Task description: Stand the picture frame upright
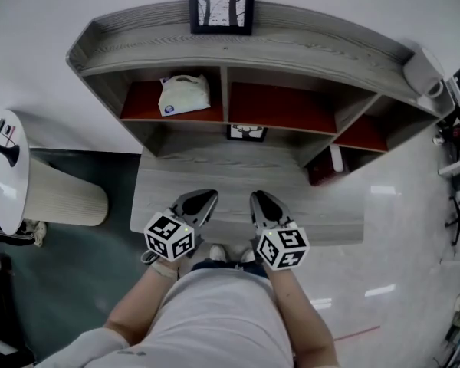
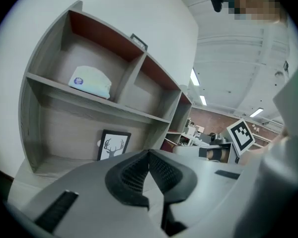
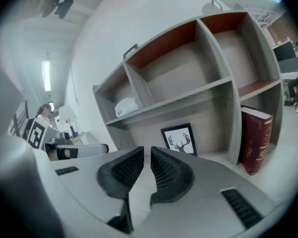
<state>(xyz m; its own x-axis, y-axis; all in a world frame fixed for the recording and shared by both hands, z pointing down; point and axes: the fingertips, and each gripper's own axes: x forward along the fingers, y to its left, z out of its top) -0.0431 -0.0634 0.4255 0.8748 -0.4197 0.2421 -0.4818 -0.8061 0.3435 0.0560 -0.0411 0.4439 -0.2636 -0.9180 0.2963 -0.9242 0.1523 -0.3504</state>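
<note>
**Status.** The shelf unit [image 1: 238,52] stands against the wall, straight ahead of the person. Two picture frames are in view:

- The deer frame [image 3: 179,140] is in the lower middle compartment of the shelf unit. It stands on its lower edge with its back at the rear panel. Whether it leans on the panel or stands free cannot be told.
- The tree frame [image 1: 222,2] is on the top board of the shelf unit, at the rear, and stands upright.

No frame lies flat, so the task appears to be finished, or nearly so.

**Grippers.** Both are held in front of the shelf unit, well apart from either frame. The left gripper [image 1: 207,198] has its fingers [image 2: 134,175] pressed together with nothing between them. The right gripper [image 1: 261,199] has its fingers [image 3: 121,170] drawn almost together, with a narrow empty slit between them.

**Hazards.**
1. Closed fingers cannot take hold of a frame edge. If they reach in like this, they will probably push the deer frame instead. Its foot could then slide forward and the frame drop on its back.
2. The dividers of the lower middle compartment leave little room. A gripper that enters off-centre may strike a divider and jolt the deer frame.
3. A gripper lifted past the top board could knock over the tree frame.
4. The white pack [image 1: 184,94] in the upper left compartment and the red book [image 3: 256,140] in the lower right compartment are clear of the approach. Do not disturb them.
</note>
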